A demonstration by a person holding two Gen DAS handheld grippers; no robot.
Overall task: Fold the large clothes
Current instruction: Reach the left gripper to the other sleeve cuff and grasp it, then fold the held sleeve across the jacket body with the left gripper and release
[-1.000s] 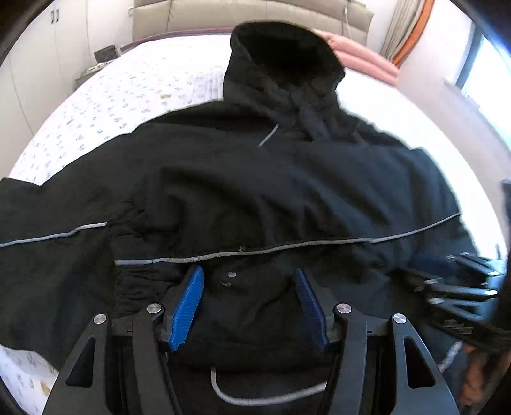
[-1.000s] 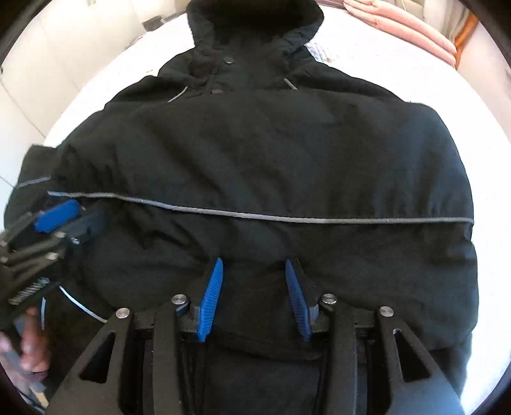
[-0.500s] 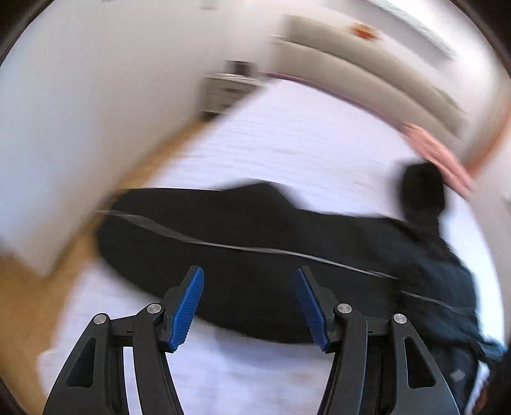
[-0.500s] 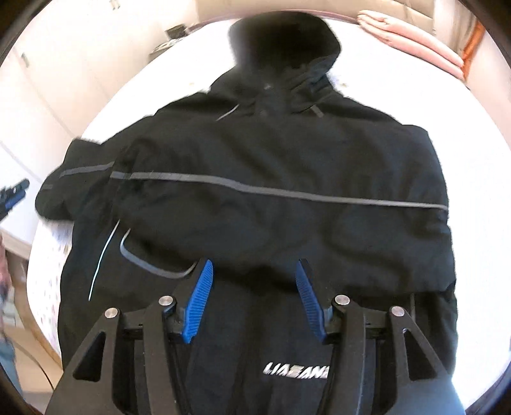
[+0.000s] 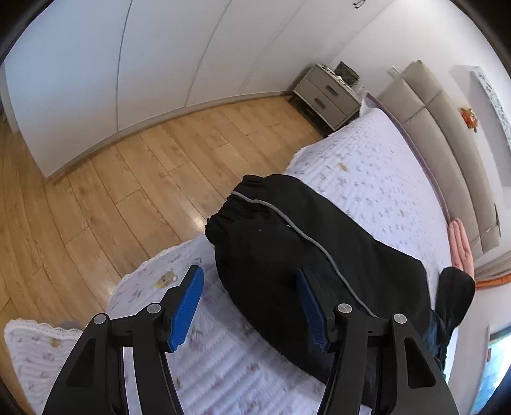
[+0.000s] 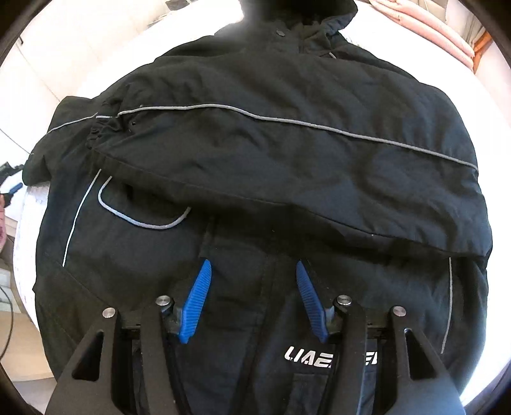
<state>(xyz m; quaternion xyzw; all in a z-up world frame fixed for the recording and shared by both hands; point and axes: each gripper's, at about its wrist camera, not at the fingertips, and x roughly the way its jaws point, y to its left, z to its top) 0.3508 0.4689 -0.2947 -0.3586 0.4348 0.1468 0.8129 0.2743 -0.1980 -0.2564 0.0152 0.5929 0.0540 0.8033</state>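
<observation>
Black jacket lying spread on the bed, both grippers hovering over it with fingers apart.

On the left, the left gripper [image 5: 249, 306] is hanging above the bed [image 5: 377, 178], its blue pads spread wide and gripping nothing; one sleeve [image 5: 287, 242] of the jacket, with a gathered cuff and a grey stripe, is stretching out toward the bed's edge by the wooden floor [image 5: 127, 178]. A nightstand [image 5: 325, 95] is standing beyond, beside the headboard [image 5: 447, 140]. To the right, the right gripper [image 6: 254, 300] is hovering over the jacket [image 6: 287, 159], its pads also apart and empty. The other sleeve is lying folded across the jacket's chest, above the white lettering [image 6: 306, 357], with the hood [image 6: 303, 19] pointing away.
</observation>
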